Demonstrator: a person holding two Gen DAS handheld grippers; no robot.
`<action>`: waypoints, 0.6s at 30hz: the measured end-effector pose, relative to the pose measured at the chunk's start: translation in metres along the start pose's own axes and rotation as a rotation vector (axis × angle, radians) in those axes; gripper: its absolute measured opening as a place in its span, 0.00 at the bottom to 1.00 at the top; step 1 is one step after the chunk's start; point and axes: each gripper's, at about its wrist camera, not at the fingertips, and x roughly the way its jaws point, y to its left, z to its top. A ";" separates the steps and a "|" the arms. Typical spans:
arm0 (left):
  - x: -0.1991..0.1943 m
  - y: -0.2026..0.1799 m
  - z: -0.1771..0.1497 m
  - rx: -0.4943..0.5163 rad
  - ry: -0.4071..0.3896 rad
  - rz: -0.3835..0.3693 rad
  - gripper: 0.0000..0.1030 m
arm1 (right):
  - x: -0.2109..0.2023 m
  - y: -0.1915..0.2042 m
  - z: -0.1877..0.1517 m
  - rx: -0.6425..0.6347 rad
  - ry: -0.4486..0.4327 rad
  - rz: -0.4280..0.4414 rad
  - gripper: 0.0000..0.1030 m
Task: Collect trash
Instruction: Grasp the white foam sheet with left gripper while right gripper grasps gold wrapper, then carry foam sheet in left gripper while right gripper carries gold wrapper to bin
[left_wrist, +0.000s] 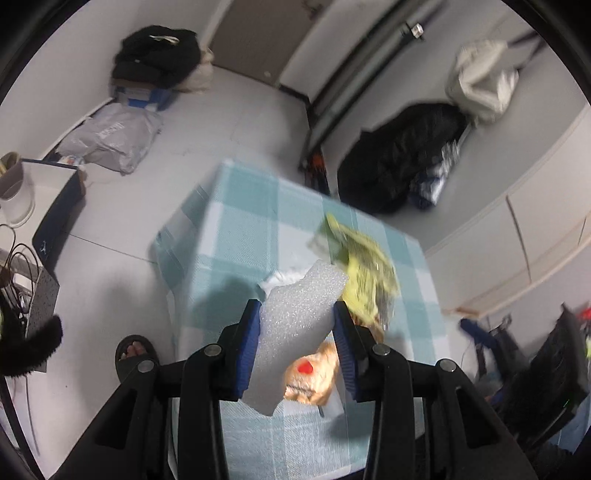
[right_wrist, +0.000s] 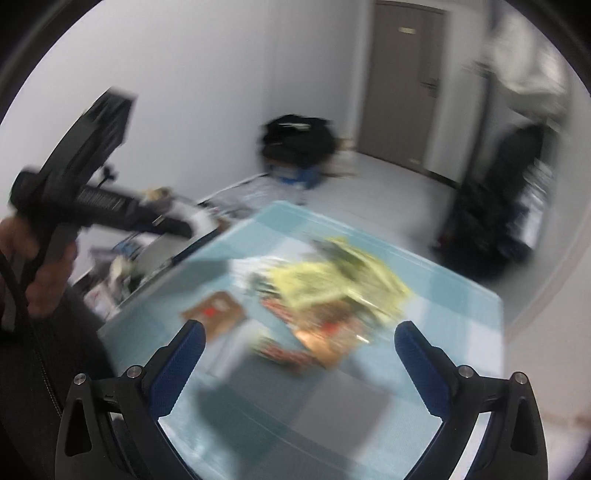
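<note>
While the left gripper (left_wrist: 297, 314) hangs above the checked tablecloth (left_wrist: 236, 221), its two blue pads (left_wrist: 249, 347) are clamped on a white foam piece (left_wrist: 295, 328), which is lifted clear of the cloth. Foam sticks out past the fingertips toward the far side of the table and also hangs down below the pads.

Rest of the trash sits in a heap on the tablecloth, just beyond and under the foam: yellow-green wrapper (left_wrist: 364, 273), crumpled white tissue (left_wrist: 286, 277) beside it, and an orange-brown snack packet with a red mark (left_wrist: 312, 373) on the near side. Right wrist view is motion-blurred, but the same pile is readable near the middle of the cloth: yellow-green wrapper (right_wrist: 332, 280), brown packet with red mark (right_wrist: 216, 312), some reddish-orange wrappers (right_wrist: 314, 339) closest to the fingers.

Right gripper (right_wrist: 299, 336) is spread wide with nothing between its fingers, hovering over the near edge of the tablecloth (right_wrist: 443, 306), pile straight ahead of it. Not touching anything.

Left of the table in the right view, the person's hand (right_wrist: 40, 266) holds the handle of the left gripper.

Floor past the far side of the table: black bag (left_wrist: 157, 55) by the wall, grey plastic bag (left_wrist: 110, 138) nearer. A sandalled foot (left_wrist: 135, 352) is on the floor just left of the tablecloth.
</note>
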 end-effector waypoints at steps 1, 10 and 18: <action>-0.003 0.003 0.002 -0.013 -0.019 -0.002 0.33 | 0.009 0.007 0.005 -0.029 0.019 0.032 1.00; -0.016 0.039 0.013 -0.177 -0.103 -0.052 0.33 | 0.082 0.066 0.013 -0.366 0.159 0.064 0.98; -0.020 0.044 0.016 -0.197 -0.119 -0.088 0.33 | 0.121 0.076 0.004 -0.449 0.254 0.089 0.87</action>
